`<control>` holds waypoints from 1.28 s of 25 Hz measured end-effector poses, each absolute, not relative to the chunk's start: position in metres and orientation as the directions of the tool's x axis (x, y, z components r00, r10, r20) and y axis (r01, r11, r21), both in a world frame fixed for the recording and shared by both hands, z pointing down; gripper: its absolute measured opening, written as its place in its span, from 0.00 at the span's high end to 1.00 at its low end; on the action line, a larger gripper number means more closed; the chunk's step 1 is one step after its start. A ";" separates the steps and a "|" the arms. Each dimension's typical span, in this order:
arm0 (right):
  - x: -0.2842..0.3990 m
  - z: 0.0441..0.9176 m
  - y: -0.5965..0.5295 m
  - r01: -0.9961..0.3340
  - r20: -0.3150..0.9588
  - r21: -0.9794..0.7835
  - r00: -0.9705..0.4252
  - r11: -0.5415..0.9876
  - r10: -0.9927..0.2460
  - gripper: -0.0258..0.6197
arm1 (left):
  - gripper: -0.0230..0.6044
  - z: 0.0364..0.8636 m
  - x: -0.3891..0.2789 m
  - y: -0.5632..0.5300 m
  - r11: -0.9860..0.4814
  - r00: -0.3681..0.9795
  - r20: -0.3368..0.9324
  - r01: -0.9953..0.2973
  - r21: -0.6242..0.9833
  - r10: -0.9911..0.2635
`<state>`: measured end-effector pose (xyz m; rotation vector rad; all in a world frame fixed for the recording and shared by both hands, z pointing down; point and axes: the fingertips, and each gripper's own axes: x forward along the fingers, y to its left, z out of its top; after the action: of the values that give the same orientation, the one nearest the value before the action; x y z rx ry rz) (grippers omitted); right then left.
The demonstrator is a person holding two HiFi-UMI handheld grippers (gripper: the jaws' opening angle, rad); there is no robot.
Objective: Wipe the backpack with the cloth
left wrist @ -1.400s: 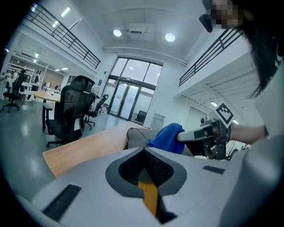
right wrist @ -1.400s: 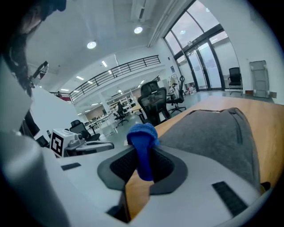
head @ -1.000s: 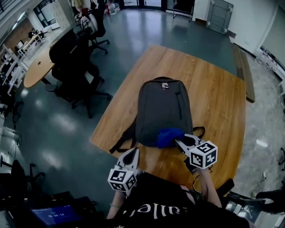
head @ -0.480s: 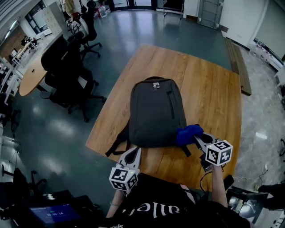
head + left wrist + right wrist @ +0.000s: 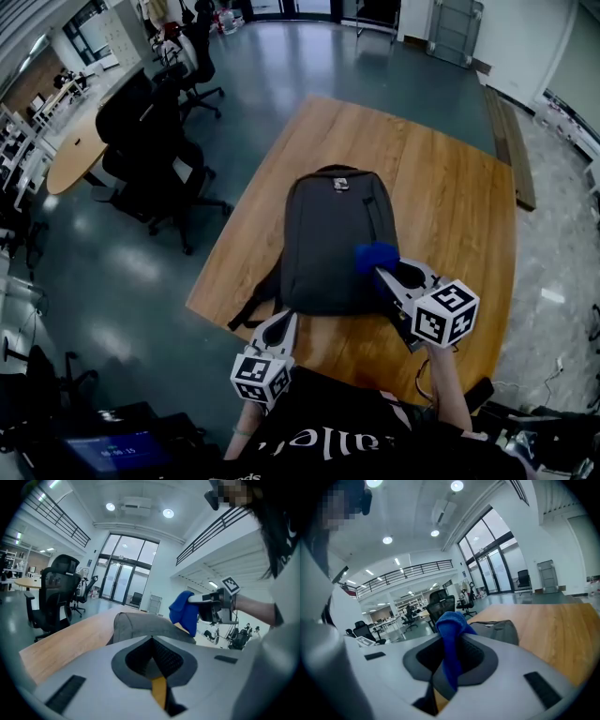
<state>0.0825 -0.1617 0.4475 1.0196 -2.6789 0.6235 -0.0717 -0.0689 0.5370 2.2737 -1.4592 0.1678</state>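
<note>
A dark grey backpack (image 5: 335, 241) lies flat on the wooden table (image 5: 450, 197), its top handle pointing away from me. My right gripper (image 5: 382, 275) is shut on a blue cloth (image 5: 375, 256) and holds it over the backpack's near right part. In the right gripper view the cloth (image 5: 451, 641) hangs between the jaws with the backpack (image 5: 499, 629) beyond. My left gripper (image 5: 277, 328) sits shut at the table's near edge, just short of the backpack's bottom, holding nothing. The left gripper view shows the backpack (image 5: 140, 626) and the cloth (image 5: 183, 612) above it.
Black straps (image 5: 253, 300) trail off the backpack's near left corner. Black office chairs (image 5: 155, 150) stand on the floor to the table's left, with a round-ended table (image 5: 75, 141) behind them. The table's far and right parts are bare wood.
My right gripper has carried the cloth from the table right of the backpack's bottom up and left onto the backpack's right side. The left gripper has stayed put.
</note>
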 end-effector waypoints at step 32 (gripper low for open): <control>0.084 0.502 -0.214 -0.757 0.444 -0.299 -0.649 0.580 -0.618 0.86 | 0.96 0.529 -0.092 -0.080 -0.361 0.451 0.291 -0.878 0.314 -0.844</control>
<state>0.0842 -0.2138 0.5018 1.1287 -2.5224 0.6805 -0.0919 -0.0797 0.5287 2.2840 -1.4475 0.1100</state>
